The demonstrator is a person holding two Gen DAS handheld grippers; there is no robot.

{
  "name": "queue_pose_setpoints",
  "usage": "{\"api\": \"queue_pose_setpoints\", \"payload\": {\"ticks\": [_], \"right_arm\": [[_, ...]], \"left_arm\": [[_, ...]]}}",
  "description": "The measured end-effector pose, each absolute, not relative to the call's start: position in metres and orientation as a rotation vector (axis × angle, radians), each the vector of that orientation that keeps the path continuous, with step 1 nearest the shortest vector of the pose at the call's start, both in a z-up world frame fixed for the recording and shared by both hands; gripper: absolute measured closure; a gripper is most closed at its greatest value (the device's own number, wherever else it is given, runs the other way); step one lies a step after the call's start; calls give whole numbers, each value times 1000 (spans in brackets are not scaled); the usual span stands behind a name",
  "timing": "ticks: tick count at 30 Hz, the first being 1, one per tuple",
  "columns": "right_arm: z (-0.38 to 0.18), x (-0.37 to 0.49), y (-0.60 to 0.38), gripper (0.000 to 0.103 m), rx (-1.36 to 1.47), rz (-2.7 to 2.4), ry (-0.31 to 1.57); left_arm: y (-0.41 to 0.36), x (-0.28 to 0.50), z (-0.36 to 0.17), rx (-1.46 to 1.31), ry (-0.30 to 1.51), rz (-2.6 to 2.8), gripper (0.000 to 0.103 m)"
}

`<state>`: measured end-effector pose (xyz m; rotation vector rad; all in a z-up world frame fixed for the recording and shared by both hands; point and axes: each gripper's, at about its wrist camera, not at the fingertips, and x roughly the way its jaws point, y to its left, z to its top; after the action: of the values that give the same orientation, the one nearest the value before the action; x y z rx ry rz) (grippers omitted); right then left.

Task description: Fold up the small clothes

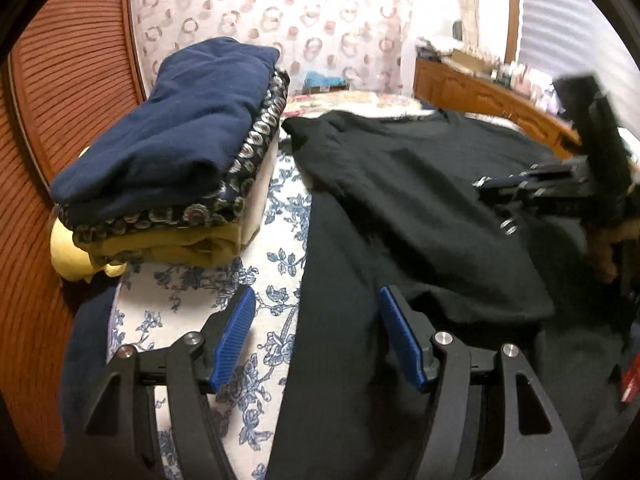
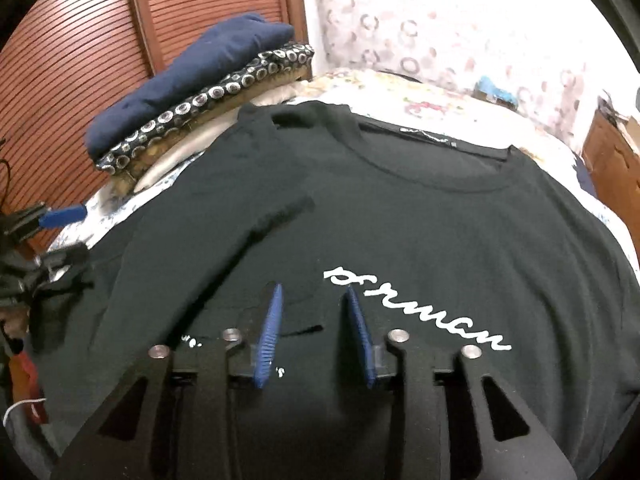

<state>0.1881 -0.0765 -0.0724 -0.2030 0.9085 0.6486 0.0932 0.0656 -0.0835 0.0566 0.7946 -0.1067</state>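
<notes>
Black tee (image 2: 400, 220) flat on bed (image 1: 276, 200), left sleeve already in; done stack (image 1: 168, 152) beside it. Right side next: best pinched at hem & shoulder, carried over even w/ collar. Left gripper (image 1: 316, 336) fingers wide, empty. Right gripper (image 2: 316, 332) fingers parted in its own view, nothing between.

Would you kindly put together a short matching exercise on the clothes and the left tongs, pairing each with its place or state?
Column one:
1. black T-shirt
2. navy garment
3. yellow garment
4. left tongs

Column two:
a. bottom of the folded stack
b. spread out flat
c. open, gripping nothing
d. top of the folded stack

Pairs: 1-b, 2-d, 3-a, 4-c
</notes>
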Motion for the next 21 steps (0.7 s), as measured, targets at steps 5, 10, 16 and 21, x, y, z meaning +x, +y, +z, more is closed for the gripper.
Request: {"api": "queue_pose_setpoints", "payload": {"ticks": [5, 10, 16, 21], "right_arm": [[-55, 185, -90, 103, -214, 653, 862], [-45, 190, -116, 103, -202, 563, 856], [-35, 178, -139, 94, -176, 548, 831], [-17, 157, -184, 72, -156, 483, 781]], "left_arm": [[69, 100, -90, 47, 824, -74, 38], [73, 99, -94, 31, 834, -78, 38], [80, 100, -95, -14, 846, -97, 38], [79, 98, -95, -12, 843, -97, 38]]}}
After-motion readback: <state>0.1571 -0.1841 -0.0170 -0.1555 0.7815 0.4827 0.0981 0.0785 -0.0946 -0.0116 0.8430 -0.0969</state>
